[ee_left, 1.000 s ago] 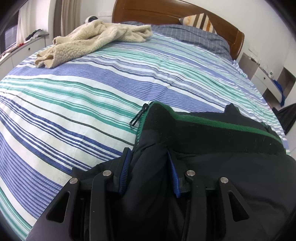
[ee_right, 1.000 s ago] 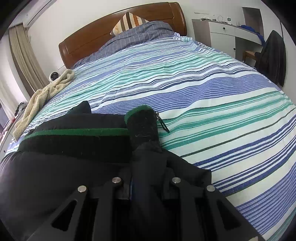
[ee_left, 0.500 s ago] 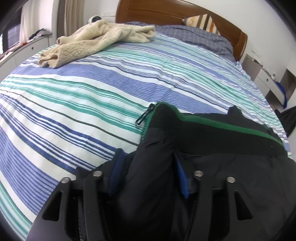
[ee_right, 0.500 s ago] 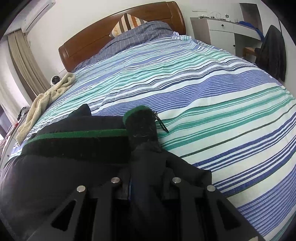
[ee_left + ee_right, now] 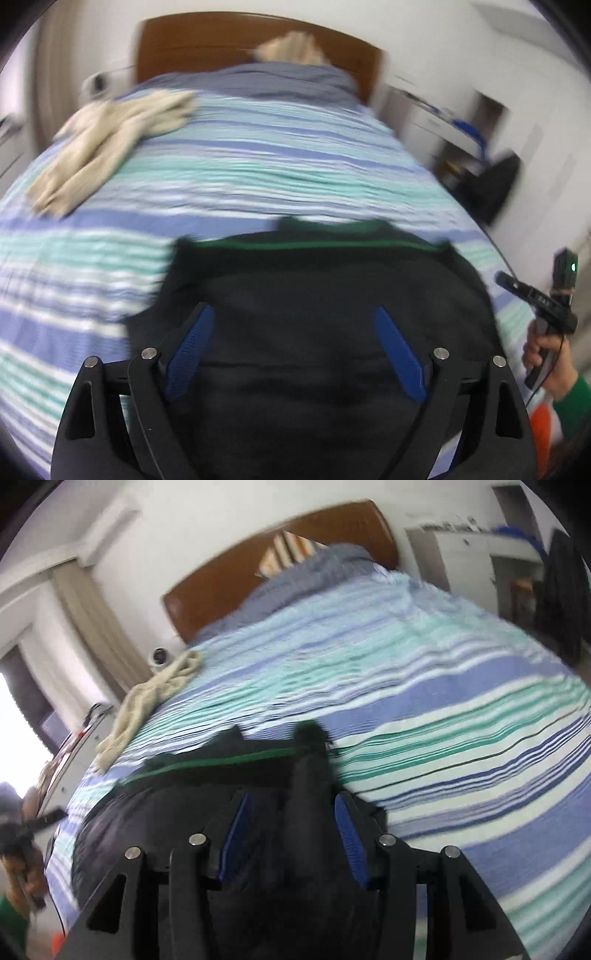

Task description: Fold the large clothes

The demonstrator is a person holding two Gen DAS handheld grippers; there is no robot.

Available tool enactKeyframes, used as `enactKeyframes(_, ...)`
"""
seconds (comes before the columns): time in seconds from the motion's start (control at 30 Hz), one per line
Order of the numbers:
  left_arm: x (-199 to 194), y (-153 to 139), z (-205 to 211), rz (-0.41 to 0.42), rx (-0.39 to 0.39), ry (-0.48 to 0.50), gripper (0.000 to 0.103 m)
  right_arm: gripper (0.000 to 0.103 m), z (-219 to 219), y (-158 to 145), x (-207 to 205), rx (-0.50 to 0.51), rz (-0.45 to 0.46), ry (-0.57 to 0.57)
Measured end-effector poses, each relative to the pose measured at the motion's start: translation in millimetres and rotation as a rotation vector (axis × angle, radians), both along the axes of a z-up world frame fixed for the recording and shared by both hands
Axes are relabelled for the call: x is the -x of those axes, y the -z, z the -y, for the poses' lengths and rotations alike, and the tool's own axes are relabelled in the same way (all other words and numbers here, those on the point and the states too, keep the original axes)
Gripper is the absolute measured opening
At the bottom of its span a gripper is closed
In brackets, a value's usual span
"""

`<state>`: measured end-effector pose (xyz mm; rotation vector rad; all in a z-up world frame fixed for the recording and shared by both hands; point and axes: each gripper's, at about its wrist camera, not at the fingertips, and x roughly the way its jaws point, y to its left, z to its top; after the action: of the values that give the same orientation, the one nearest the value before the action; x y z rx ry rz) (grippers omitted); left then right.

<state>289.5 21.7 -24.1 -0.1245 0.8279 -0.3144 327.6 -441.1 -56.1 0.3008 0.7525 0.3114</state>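
Both of my grippers have let go since the earlier frames: a second ago each pinched a bunch of the black jacket [image 5: 317,295] near its collar; now their jaws have just been opening and both views sit higher, blurred by motion. The jacket lies on the striped bed cover [image 5: 258,177], near the foot of the bed, its green-edged collar [image 5: 295,245] towards the headboard [image 5: 207,44]. My left gripper [image 5: 295,354] is spread wide, blue pads well apart, with the cloth lying below and not pressed by either pad. My right gripper [image 5: 291,834] is parted less; a raised ridge of black fabric stands between its pads, and neither pad appears to press on it. In the left view my right hand [image 5: 550,350] shows at the bed's edge, holding its tool.

I judge the step to be a release after laying the upper part flat. To do it well, I should lift clear before moving sideways, so the pads do not drag the collar out of line, then flatten the raised ridge on the right before taking a new hold. A beige fleece garment [image 5: 110,147] lies well apart, near the headboard corner.
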Motion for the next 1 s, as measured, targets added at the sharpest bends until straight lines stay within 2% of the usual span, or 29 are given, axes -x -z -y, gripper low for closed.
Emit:
enactKeyframes(0.1, -16.2, 5.4, 45.2, -0.032, -0.019, 0.059, 0.09, 0.049, -12.8, -9.6, 47.0, -0.072, 0.03, -0.064)
enactKeyframes(0.17, -31.8, 19.5, 61.2, -0.075, -0.007, 0.041, 0.09, 0.049, -17.6, -11.1, 78.6, -0.107, 0.043, -0.093)
enactKeyframes(0.27, -57.3, 62.0, 76.1, -0.182, -0.021, -0.012, 0.091, 0.052, -23.1, -6.4, 133.6, -0.158, 0.043, -0.107)
enactKeyframes(0.33, -59.7, 87.0, 82.5, -0.169, -0.073, -0.016, 0.097, 0.054, -21.6, 1.9, 164.8, -0.181, 0.025, -0.091)
enactKeyframes(0.43, -57.0, 95.0, 89.2, -0.156, -0.124, -0.024, 0.098, 0.054, -23.0, 15.7, 193.9, -0.184, -0.02, -0.075)
enactKeyframes(0.57, -39.3, 79.8, 89.2, -0.156, -0.138, 0.001, 0.095, 0.054, -26.0, 25.4, 212.8, -0.169, -0.046, -0.067)
enactKeyframes(0.67, -3.4, 68.0, 92.0, -0.099, -0.148, 0.077, 0.096, 0.054, -28.7, 24.1, 219.1, -0.172, -0.044, -0.068)
enactKeyframes(0.73, 12.5, 73.3, 90.5, -0.089, -0.157, 0.086, 0.096, 0.054, -31.0, 23.1, 220.3, -0.178, -0.036, -0.077)
enactKeyframes(0.87, 10.9, 90.7, 85.8, -0.099, -0.123, 0.062, 0.097, 0.054, -46.3, 31.5, 210.0, -0.174, -0.066, -0.114)
enactKeyframes(1.0, 6.7, 99.6, 96.3, -0.071, -0.19, 0.055, 0.099, 0.054, -61.5, 31.3, 206.3, -0.158, -0.057, -0.155)
